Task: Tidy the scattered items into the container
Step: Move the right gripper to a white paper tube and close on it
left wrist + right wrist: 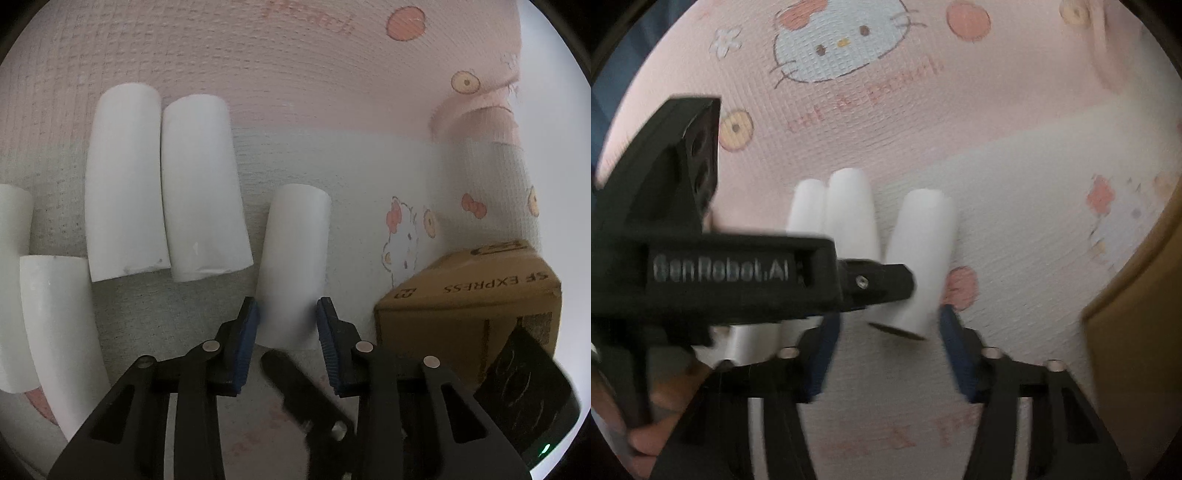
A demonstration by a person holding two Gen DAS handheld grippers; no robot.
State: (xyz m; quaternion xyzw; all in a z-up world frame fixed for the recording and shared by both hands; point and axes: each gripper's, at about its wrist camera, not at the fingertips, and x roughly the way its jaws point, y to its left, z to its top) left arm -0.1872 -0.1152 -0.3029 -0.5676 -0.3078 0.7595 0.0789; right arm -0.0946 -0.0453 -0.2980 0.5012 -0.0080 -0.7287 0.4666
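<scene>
Several white tubes lie on a pink and white cartoon-print cloth [258, 92]. My left gripper [288, 314] has its blue pads [249, 328] against both sides of the near end of one white tube [291, 258], shut on it. From the right wrist view this same tube [919, 251] has its near end raised off the cloth, with a left finger [882, 282] pressed on its side. My right gripper [890, 325] stands open, its blue pads [955, 354] wide of the tube's near end and not touching it. The cardboard box [469, 299] stands to the right.
Two tubes [123, 181] [203, 188] lie side by side farther left, and two more [55, 325] at the left edge. The box wall [1137, 302] fills the right edge of the right wrist view. A hand [646, 439] holds the left gripper.
</scene>
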